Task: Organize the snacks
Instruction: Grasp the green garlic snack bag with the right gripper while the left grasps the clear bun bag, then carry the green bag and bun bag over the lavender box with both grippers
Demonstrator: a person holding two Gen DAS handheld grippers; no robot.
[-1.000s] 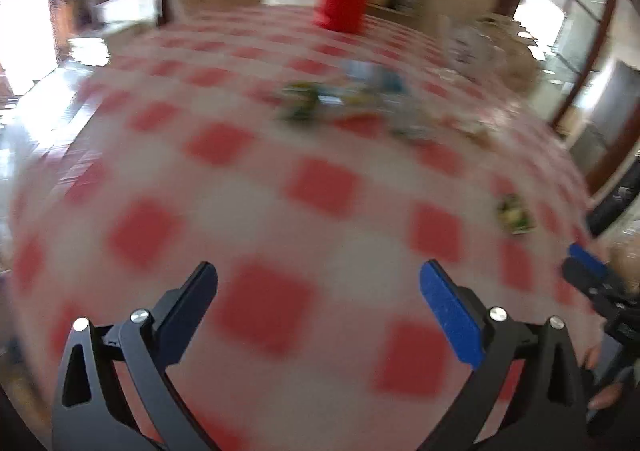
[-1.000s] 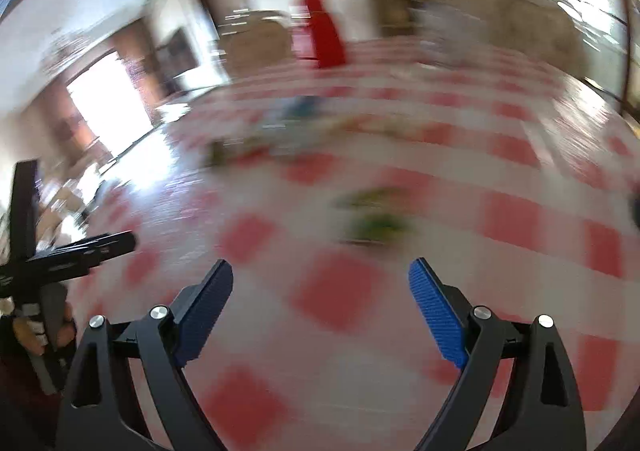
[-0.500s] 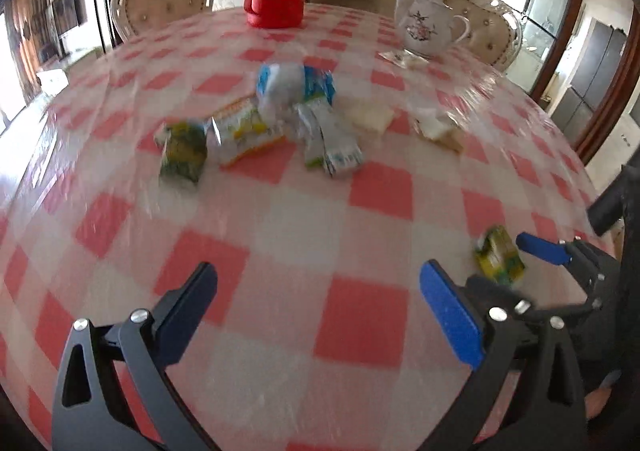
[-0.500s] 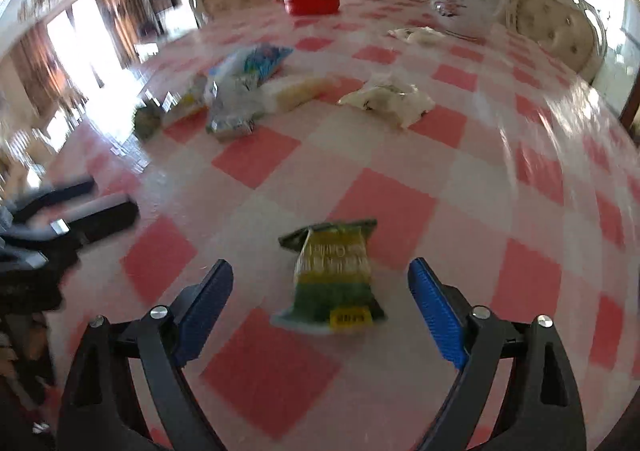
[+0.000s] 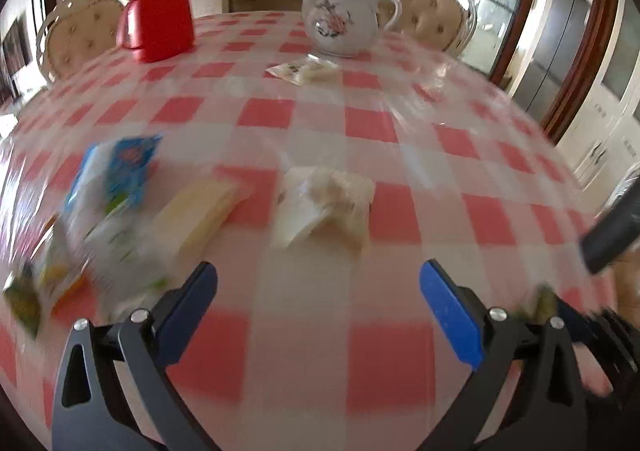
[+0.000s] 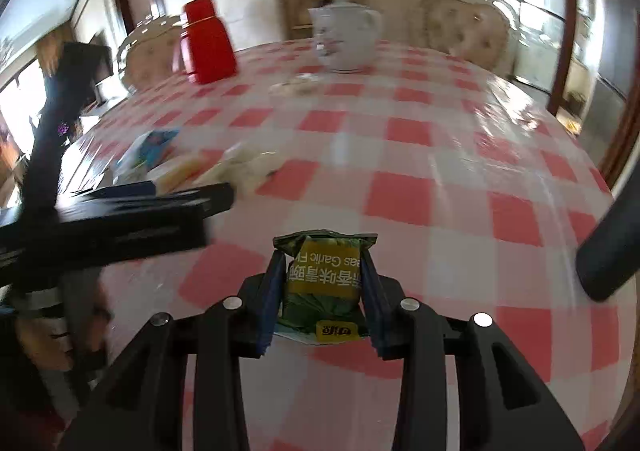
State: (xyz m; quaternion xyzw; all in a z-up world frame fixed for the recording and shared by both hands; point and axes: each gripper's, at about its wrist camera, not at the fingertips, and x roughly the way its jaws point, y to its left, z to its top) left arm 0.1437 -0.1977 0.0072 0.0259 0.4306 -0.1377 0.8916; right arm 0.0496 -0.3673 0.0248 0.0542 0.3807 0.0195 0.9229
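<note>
My right gripper [image 6: 324,255] has a green snack packet [image 6: 324,279] between its blue pads. The jaws are closing and both pads press on the packet's sides, low over the red-and-white checked table [image 6: 440,171]. My left gripper [image 5: 318,271] is open and holds nothing. It hovers just short of a crumpled white packet [image 5: 324,203]. To the left of that lie a pale yellow packet [image 5: 196,211], a blue-and-white bag [image 5: 120,167] and blurred green and orange packets [image 5: 28,291]. In the right wrist view the left gripper [image 6: 200,203] shows as a dark blur beside this pile.
A red thermos [image 5: 158,7] and a white flowered teapot [image 5: 340,23] stand at the far side. A small flat packet [image 5: 300,71] lies in front of the teapot. Padded chairs [image 6: 464,31] ring the far edge. A person's hand [image 6: 52,335] shows at the lower left.
The right gripper closed from wide open onto the green packet. The left gripper swept across the table towards the pile, and the white packet now lies just ahead of its open fingers.
</note>
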